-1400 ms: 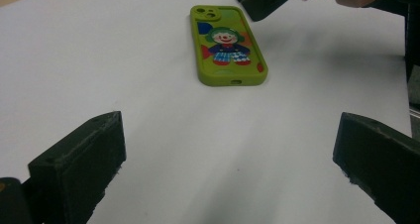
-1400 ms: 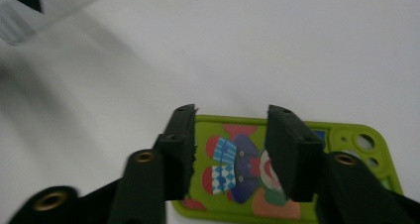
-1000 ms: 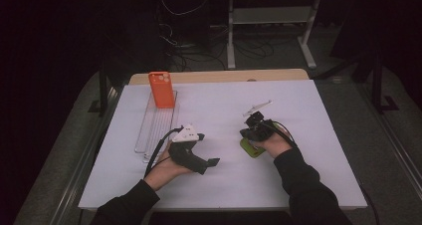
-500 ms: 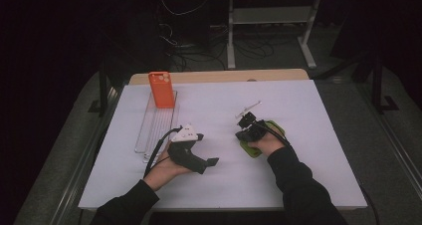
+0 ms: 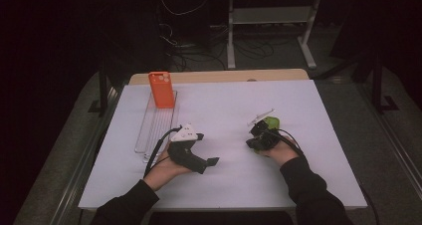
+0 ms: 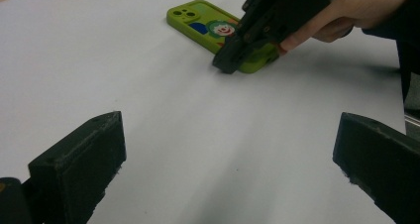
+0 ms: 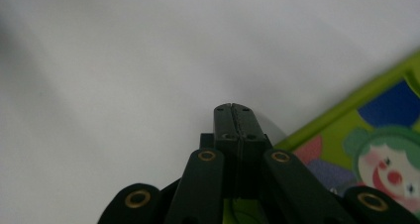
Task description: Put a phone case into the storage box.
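**Mia:** Where is the green phone case (image 6: pixel 218 31)?

**Tom:** It lies flat on the white table (image 5: pixel 224 110), clown picture up. Take the orange phone case (image 5: pixel 161 89) as our mark. The green one is well off to the right of it and nearer the person.

**Mia:** What is the right gripper (image 6: pixel 229 60) doing?

**Tom:** Its two jaws are pressed tight together with nothing between them. The tip sits low at the near edge of the green case, right on the table. I cannot tell if it touches the edge.

**Mia:** So it is not grabbing?

**Tom:** No. I think it is nudging or trying to get under the edge to lift it.

**Mia:** And the left gripper (image 6: pixel 223 174)?

**Tom:** Its jaws stand wide apart, holding nothing. It points at the green case from a bit away, nearer to the orange case and the clear tray (image 5: pixel 155 128) the orange case stands on.

**Mia:** What comes next?

**Tom:** My guess: the closed tip must tip the edge up a little. Then open jaws can close on the thin side. Go slowly, or the case just slides away.
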`<action>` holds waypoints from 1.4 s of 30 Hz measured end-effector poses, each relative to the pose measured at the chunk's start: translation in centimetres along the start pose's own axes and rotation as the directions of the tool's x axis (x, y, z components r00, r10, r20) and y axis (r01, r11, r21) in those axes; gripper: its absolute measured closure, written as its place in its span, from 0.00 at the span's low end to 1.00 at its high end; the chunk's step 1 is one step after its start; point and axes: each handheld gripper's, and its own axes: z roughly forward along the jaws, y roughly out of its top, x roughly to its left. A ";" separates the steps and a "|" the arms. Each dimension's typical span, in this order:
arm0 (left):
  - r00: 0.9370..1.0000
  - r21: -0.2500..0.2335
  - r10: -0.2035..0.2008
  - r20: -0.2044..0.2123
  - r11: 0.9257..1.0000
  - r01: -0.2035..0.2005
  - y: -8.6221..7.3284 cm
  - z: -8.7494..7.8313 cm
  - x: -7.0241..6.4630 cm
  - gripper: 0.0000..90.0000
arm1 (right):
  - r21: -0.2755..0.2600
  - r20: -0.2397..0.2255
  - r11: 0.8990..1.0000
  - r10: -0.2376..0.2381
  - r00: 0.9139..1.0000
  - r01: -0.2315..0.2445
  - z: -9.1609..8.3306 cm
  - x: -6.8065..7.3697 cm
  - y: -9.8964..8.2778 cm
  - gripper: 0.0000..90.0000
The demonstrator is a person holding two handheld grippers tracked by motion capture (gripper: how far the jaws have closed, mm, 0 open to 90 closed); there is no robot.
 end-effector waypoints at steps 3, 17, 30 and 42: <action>1.000 0.001 0.003 -0.001 1.000 -0.003 0.0 0.0 0.0 0.00 | -0.001 0.004 1.000 0.016 1.000 -0.016 -0.7 -0.5 -1.0 0.98; 1.000 0.012 0.014 0.002 1.000 -0.014 0.0 0.0 0.0 0.00 | -0.025 0.053 0.998 0.052 0.997 -0.051 -3.0 -2.8 -3.9 0.98; 1.000 0.030 0.020 0.012 0.999 -0.020 -0.1 0.2 -0.1 0.00 | -0.114 -0.010 0.992 0.044 0.999 -0.045 -4.7 -2.7 -4.4 0.88; 0.999 0.032 0.028 0.017 0.999 -0.028 -0.1 0.2 -0.2 0.00 | -0.242 -0.112 0.970 0.009 0.994 -0.036 -6.0 -1.1 -5.6 0.35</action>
